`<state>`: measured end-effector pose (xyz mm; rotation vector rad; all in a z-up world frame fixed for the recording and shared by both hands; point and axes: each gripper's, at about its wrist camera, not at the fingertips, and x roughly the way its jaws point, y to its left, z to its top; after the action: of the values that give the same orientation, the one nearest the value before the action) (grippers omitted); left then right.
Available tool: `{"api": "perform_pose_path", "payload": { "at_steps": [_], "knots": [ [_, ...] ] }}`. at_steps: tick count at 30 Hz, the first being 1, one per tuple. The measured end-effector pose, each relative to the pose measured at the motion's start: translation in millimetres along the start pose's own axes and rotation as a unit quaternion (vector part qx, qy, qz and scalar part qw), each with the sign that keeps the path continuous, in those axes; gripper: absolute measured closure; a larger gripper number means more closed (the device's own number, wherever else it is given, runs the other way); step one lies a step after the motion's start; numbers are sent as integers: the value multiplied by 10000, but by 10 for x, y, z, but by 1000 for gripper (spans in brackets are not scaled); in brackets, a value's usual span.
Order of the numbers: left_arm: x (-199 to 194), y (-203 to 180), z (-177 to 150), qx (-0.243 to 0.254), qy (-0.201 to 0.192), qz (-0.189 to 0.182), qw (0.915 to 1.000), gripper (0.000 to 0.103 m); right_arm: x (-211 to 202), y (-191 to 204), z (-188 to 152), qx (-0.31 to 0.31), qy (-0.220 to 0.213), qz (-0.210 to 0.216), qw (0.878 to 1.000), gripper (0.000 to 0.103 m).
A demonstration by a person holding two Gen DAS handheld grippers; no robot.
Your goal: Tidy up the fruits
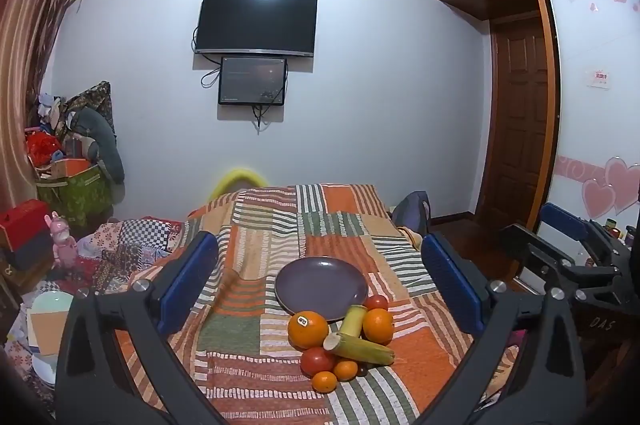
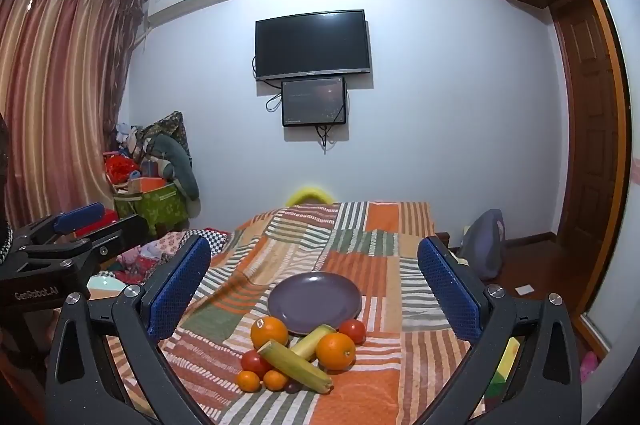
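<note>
- Hovering above the bed, the left gripper (image 1: 320, 277) has its blue pads spread wide, jaws released and gripping nothing.
- Same on the other side: the right gripper (image 2: 314, 277) hangs with jaws released, empty, blue pads far apart.
- Between the pads sits the purple plate (image 1: 321, 285), bare, flat on the striped patchwork blanket (image 1: 256, 305).
- Right at the plate's near rim lies the fruit pile: a stickered orange (image 1: 307, 329) at the left, a second orange (image 1: 377, 325) at the right, both just beside the rim.
- Two yellow-green stalks cross in the middle of the pile, one (image 1: 358, 347) lying in front, the other (image 1: 353, 320) poking up toward the plate.
- A tomato (image 1: 317, 361) and two small tangerines (image 1: 324, 381) sit nearest the camera; another tomato (image 1: 376, 302) touches the plate's right edge.
- Beyond the bed, a dark television (image 2: 313, 45) hangs on the wall.
- Striped curtains (image 2: 60, 97) cover the left side.
</note>
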<state>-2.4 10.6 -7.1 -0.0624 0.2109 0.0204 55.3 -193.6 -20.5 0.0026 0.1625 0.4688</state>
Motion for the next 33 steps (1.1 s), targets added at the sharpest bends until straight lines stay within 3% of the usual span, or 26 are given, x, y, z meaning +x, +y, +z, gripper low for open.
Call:
{"api": "perform_pose_path", "payload": {
  "at_steps": [33],
  "knots": [
    [42, -34, 15, -53, 89, -67, 9999, 0, -55, 50, -24, 16, 23, 14, 10000, 0]
  ]
}}
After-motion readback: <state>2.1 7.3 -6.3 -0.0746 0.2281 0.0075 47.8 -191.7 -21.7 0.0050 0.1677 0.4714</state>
